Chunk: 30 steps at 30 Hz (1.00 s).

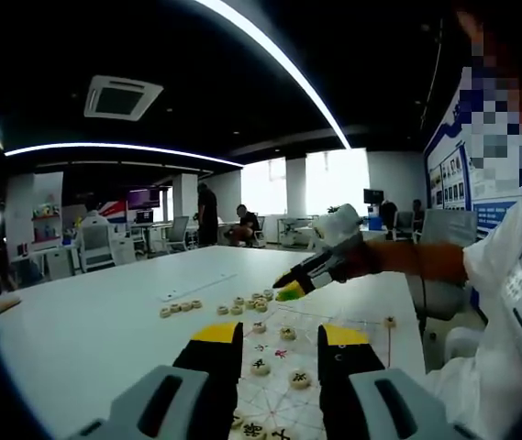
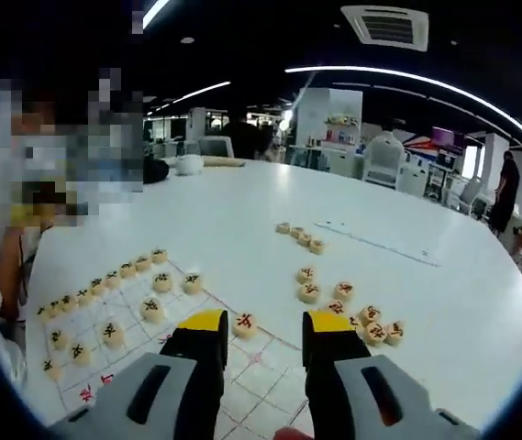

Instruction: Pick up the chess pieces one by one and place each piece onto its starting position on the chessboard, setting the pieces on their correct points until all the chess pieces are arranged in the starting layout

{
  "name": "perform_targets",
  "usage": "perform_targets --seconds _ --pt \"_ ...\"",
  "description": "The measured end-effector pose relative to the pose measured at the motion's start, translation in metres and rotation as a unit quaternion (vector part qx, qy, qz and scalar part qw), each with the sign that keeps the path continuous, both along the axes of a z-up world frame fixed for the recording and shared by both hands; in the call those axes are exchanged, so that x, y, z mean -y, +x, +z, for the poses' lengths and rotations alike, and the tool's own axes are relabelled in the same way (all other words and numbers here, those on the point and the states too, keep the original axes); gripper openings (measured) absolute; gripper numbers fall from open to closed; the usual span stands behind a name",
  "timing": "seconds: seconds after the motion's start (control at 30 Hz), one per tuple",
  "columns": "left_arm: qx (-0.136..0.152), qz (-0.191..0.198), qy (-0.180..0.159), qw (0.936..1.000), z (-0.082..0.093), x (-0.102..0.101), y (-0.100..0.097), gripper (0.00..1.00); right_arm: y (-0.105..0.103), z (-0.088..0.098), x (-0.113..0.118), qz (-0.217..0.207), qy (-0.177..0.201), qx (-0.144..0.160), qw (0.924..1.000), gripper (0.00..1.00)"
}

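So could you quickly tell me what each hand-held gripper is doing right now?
Left hand-held gripper: open, holding nothing.
Right hand-held gripper: open, holding nothing.

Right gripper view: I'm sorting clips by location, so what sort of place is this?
Most likely an open-plan office or lab: a large white table with a chessboard, office chairs behind, and a ceiling air-conditioning unit with strip lights.

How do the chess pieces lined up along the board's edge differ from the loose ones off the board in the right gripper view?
The row of chess pieces along the board's edge sits on the printed grid of the chessboard, evenly spaced in one line; the loose chess pieces lie on the bare white table, bunched unevenly. The row's markings look black; several loose ones show red. Both groups are flat, round, pale discs lying face up.
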<state>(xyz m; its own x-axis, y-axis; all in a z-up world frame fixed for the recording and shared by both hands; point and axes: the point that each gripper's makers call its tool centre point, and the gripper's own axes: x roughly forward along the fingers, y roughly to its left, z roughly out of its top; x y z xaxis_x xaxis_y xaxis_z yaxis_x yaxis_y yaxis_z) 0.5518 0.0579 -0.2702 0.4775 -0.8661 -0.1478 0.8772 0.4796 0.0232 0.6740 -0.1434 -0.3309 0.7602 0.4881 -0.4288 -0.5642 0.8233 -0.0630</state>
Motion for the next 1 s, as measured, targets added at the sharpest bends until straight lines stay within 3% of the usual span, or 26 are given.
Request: perform_targets --seconds 0.1,0.5,1.0 --pt "0.0 0.0 0.0 1.0 0.0 0.0 0.0 0.34 0.008 -0.002 0.003 -0.009 -0.003 -0.001 1.0 0.33" --pt "0.0 -0.003 0.002 1.0 -0.001 0.002 -0.002 0.34 0.059 -0.045 -0.009 -0.018 -0.033 -0.041 0.9984 0.32" --pt "0.0 -0.007 0.001 1.0 -0.001 0.004 -0.003 0.34 0.102 -0.068 -0.012 -0.042 -0.06 -0.052 0.996 0.32"
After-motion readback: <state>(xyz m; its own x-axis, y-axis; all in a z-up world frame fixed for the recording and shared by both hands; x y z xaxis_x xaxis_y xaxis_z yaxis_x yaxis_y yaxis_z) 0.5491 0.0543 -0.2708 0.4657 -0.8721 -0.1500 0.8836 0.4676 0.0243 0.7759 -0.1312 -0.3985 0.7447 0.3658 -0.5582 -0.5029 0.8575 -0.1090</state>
